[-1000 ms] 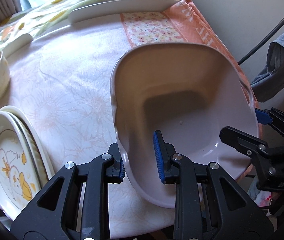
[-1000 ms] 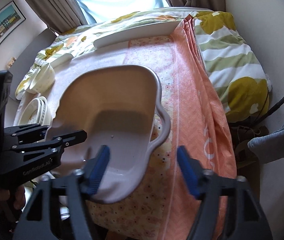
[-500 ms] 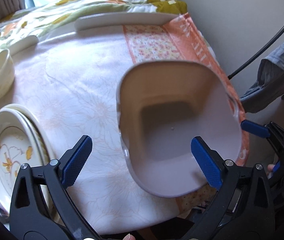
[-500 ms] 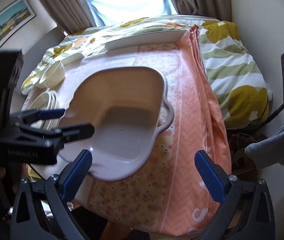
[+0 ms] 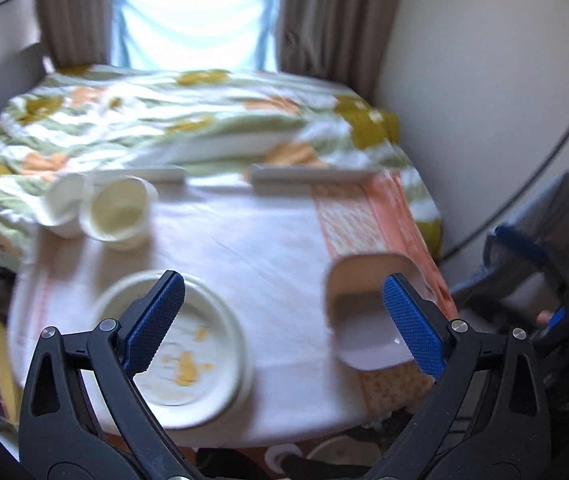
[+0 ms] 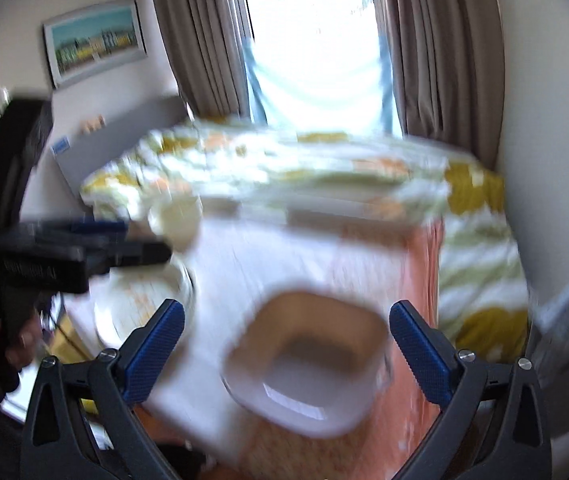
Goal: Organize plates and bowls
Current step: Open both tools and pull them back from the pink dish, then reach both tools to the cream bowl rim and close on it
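Pale mauve squarish glazed ceramic dish (image 5: 368, 320), lower right of the left wrist frame: smooth, glossy, a small highlight on its floor. Stack of round cream ceramic plates (image 5: 212, 360), lower centre: smooth, shiny glaze, yellow print. Two cream ceramic bowls (image 5: 118, 212), upper left: smooth, softer sheen. White and orange floral cloth (image 5: 244, 248) over the surface: matt woven fabric. Black plastic left gripper (image 5: 284, 324): semi-matt, blue fingers (image 5: 152, 324) with rough knurled rubber, bright metal rivets. Grey-brown curtains (image 6: 436, 40), upper right of the right wrist frame: matt cloth.
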The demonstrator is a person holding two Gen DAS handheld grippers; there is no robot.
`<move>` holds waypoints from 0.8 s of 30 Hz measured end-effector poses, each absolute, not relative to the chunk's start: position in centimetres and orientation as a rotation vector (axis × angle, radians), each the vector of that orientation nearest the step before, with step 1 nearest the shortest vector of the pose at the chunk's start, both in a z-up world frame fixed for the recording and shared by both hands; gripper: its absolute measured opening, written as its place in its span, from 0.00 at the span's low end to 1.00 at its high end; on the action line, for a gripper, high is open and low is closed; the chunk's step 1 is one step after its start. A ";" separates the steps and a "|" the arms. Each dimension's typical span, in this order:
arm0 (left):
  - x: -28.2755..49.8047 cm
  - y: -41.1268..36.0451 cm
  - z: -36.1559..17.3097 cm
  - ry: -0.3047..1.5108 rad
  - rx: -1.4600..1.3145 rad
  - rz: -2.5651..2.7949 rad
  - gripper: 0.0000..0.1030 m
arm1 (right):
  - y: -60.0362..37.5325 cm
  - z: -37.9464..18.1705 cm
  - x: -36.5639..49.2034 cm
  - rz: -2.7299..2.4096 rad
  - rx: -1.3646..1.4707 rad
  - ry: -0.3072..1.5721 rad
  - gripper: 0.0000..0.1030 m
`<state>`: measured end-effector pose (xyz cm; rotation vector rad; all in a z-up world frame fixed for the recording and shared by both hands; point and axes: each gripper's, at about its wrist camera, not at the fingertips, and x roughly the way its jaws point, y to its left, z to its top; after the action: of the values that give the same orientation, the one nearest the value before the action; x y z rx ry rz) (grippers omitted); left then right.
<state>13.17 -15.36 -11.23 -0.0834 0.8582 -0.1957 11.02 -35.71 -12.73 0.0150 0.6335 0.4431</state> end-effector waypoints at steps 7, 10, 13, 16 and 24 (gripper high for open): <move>12.1 -6.6 -8.8 0.783 -0.101 -0.017 0.96 | -29.0 -8.0 14.6 0.563 0.035 0.517 0.99; 12.6 -3.1 -8.7 0.781 -0.105 0.042 0.96 | -26.2 -8.2 16.8 0.592 0.053 0.557 0.99; 13.7 0.1 -9.1 0.788 -0.097 0.112 0.96 | -22.4 -8.7 19.2 0.599 0.016 0.627 0.99; 15.2 3.0 -10.3 0.817 -0.124 0.124 0.96 | -19.8 -9.6 21.0 0.556 -0.023 0.680 0.99; 22.0 9.3 -17.4 0.990 -0.283 0.004 0.96 | -14.5 -15.1 27.4 0.485 0.059 0.914 0.99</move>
<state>22.00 9.29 -17.40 -0.2830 0.9896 0.0044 27.37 -14.49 -15.09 0.0592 0.9138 0.4851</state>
